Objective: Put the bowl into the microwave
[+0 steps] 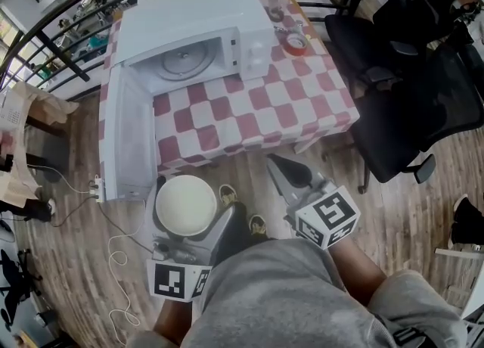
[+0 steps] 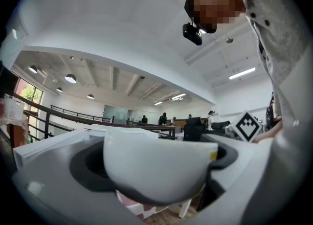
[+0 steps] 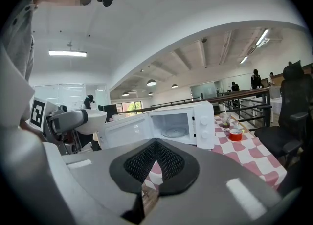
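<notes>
The white bowl (image 1: 185, 199) is upright and held low over the wooden floor, in front of the table, with my left gripper (image 1: 187, 218) shut on it. In the left gripper view the bowl (image 2: 156, 168) fills the space between the jaws of the left gripper (image 2: 157, 172). The white microwave (image 1: 200, 40) stands on the checkered table (image 1: 302, 104). Its door (image 1: 127, 135) is swung open to the left, and the glass turntable (image 1: 183, 63) shows inside. My right gripper (image 1: 278, 163) is shut and empty, to the right of the bowl. In the right gripper view this gripper (image 3: 156, 145) faces the microwave (image 3: 181, 123).
The open door reaches past the table's front left corner, just above the bowl. A red round container (image 1: 295, 42) and a cup (image 1: 276, 7) stand right of the microwave. Black office chairs (image 1: 416, 74) crowd the right side. A white cable (image 1: 113, 252) lies on the floor.
</notes>
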